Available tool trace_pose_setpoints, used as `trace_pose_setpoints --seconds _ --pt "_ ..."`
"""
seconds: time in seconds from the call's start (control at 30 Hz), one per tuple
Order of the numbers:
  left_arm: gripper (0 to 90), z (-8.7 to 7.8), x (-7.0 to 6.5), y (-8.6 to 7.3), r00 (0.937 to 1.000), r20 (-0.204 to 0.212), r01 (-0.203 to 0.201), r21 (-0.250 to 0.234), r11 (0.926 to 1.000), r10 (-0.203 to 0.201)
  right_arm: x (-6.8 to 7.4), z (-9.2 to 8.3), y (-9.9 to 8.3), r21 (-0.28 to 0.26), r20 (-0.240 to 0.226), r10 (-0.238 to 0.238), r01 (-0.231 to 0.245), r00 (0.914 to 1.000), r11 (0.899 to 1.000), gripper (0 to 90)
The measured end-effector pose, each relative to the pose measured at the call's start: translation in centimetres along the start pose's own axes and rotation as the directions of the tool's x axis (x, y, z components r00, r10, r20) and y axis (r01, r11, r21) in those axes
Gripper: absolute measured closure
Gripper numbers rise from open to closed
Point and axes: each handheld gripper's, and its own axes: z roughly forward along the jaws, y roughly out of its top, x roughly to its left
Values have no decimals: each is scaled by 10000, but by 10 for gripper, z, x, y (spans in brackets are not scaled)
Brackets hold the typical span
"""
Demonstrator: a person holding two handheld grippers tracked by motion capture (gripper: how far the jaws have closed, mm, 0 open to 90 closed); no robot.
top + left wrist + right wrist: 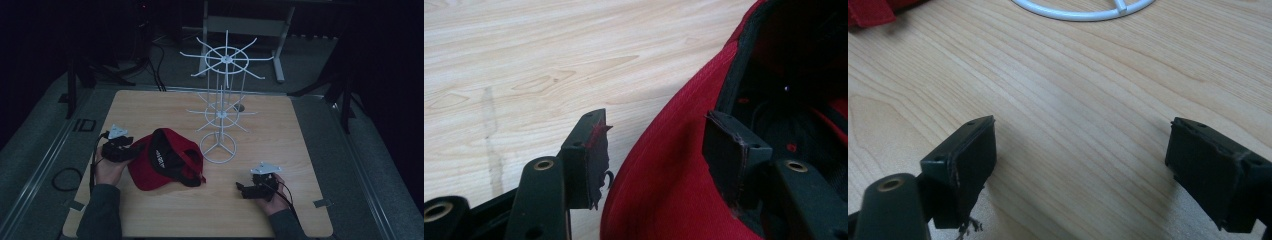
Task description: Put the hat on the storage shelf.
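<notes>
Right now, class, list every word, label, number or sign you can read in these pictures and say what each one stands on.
"ID": pale marking on the grey floor left of the table, read in the high view.
Small white print on the black lining inside the red cap: too small and blurred to read.
No lettering can be made out on the white rack or the tongs.

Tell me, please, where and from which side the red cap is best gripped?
Probably at the red cap's rim on its left. It lies opening-up, so the thin black-lined edge stands exposed. The left tool, wide open, already straddles it, one jaw outside, one inside; closing there should pinch the fabric wall.
</notes>
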Motion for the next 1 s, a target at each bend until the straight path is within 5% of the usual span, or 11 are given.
trace_pose_setpoints --seconds 0.27,0.4,0.5,0.57,0.8,1.0 --pt "648 1 -6 3 9979 -366 -515 476 9975 532 0 0 0 -4 -5 13 -13 10000 10000 128" --pt "690 -3 -3 -2 9957 -904 -148 509 9986 194 0 0 0 0 -5 -3 3 10000 10000 128" --pt "711 -10 2 -13 9920 -1159 539 390 9978 -491 0 0 0 -6 0 -18 18 10000 10000 128" --pt "720 -14 3 -19 9927 -945 794 387 9961 -755 0 0 0 -9 2 -23 23 10000 10000 128" --pt "688 -25 -8 -34 9979 78 643 502 9967 -647 0 0 0 -20 0 -26 26 10000 10000 128" --pt "650 -33 -21 -40 9879 1365 633 809 9947 -740 0 0 0 -15 -3 -15 15 10000 10000 128"
